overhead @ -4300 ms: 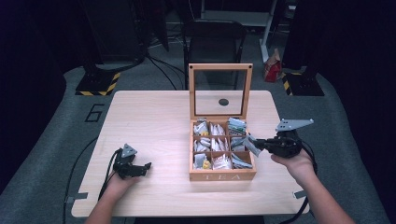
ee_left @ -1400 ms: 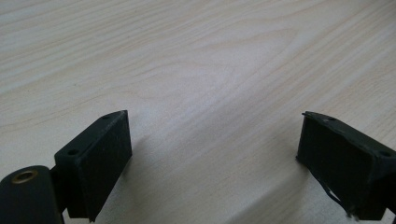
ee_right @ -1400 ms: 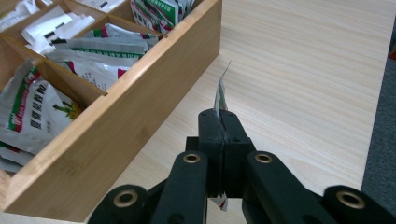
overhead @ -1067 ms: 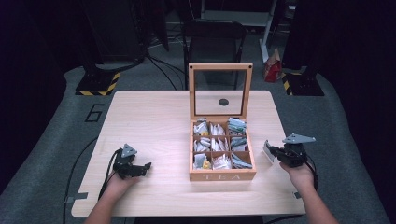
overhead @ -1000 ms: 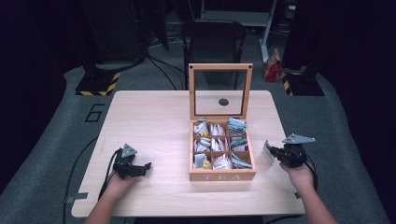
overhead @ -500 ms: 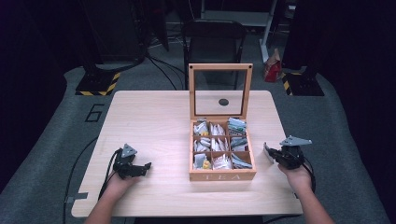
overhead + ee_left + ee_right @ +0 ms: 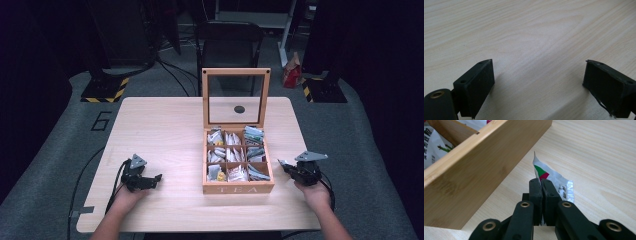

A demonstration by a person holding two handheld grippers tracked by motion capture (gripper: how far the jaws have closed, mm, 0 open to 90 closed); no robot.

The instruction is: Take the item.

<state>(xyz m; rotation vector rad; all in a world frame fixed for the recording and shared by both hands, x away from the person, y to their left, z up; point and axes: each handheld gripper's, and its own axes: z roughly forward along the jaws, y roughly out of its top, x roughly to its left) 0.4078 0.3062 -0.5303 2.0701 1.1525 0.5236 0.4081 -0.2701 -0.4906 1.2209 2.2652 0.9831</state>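
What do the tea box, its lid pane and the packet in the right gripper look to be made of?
Tea box: pale wood, probably bamboo, with visible grain and a matt finish. Lid pane: clear glass or acrylic, since the table shows through it. Packet, pinched in the right gripper: glossy printed foil or plastic film, creased and reflective.

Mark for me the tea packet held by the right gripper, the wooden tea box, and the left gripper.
tea packet [image 7: 554,181], right gripper view, on its silver face above the jaws.
wooden tea box [image 7: 238,189], high view, on its lettered front wall.
left gripper [image 7: 537,86], left gripper view, midway between its fingertips.

Black chair behind table; red bag on floor.
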